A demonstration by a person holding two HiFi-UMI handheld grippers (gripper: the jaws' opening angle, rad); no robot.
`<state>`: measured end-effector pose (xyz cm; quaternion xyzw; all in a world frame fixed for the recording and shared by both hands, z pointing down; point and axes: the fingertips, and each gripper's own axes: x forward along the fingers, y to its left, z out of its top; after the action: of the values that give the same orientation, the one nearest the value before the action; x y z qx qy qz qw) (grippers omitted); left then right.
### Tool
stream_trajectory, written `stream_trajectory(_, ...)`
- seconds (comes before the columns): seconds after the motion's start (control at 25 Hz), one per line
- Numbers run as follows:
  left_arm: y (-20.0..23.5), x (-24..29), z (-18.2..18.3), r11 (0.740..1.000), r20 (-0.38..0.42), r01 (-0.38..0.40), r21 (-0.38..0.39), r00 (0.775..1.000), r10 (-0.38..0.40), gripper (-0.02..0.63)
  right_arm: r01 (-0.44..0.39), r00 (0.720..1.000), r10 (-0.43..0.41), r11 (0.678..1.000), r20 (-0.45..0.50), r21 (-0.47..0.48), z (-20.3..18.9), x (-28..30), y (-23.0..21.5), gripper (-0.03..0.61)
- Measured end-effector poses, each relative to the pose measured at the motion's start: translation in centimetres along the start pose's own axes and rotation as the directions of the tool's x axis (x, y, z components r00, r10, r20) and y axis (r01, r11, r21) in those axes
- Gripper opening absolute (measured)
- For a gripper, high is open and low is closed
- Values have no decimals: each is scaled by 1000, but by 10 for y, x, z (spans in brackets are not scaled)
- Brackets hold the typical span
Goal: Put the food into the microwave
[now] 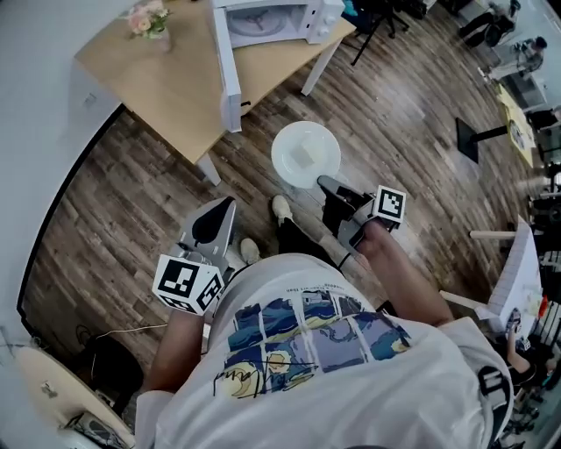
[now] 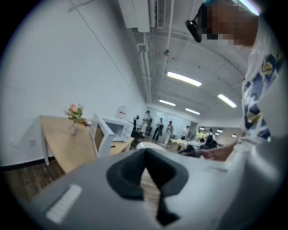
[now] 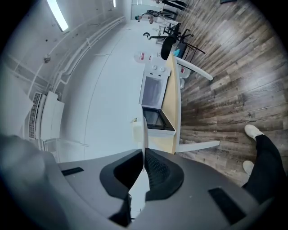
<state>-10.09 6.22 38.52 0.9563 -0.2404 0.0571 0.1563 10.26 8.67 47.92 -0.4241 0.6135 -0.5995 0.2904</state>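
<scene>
Your right claw (image 1: 330, 187) is clenched on the rim of the plate (image 1: 282, 146) carrying the food (image 1: 305, 156), well short of the microwave (image 1: 273, 19). Its door (image 1: 227, 66) stands open on the table (image 1: 166, 83). Your left claw (image 1: 223, 209) is closed and empty. Loading the food is not yet done.

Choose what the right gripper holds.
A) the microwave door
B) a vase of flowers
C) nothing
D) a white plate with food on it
D: the right gripper has its jaws closed on the rim of the white plate, which carries a pale piece of food.
</scene>
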Motion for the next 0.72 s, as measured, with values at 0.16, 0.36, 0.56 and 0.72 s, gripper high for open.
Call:
stream_trajectory(0.16, 20, -2, -3, 999, -11, -54, 1, 998, 54, 5, -23, 1000, 23, 1000, -6, 4, 24, 27, -2, 15)
stream_trajectory(0.36, 82, 26, 27, 987, -16, -160, -5, 987, 160, 5, -25, 999, 26, 999, -23, 36, 95, 99, -7, 14)
stream_trajectory(0.56, 112, 61, 45, 973, -22, -229, -9, 973, 229, 5, -33, 998, 35, 999, -54, 37, 153, 149, -13, 15)
stream_trajectory(0.72, 130, 104, 68, 968, -19, -252, -13, 968, 251, 5, -27, 996, 30, 999, -87, 44, 197, 186, -20, 14)
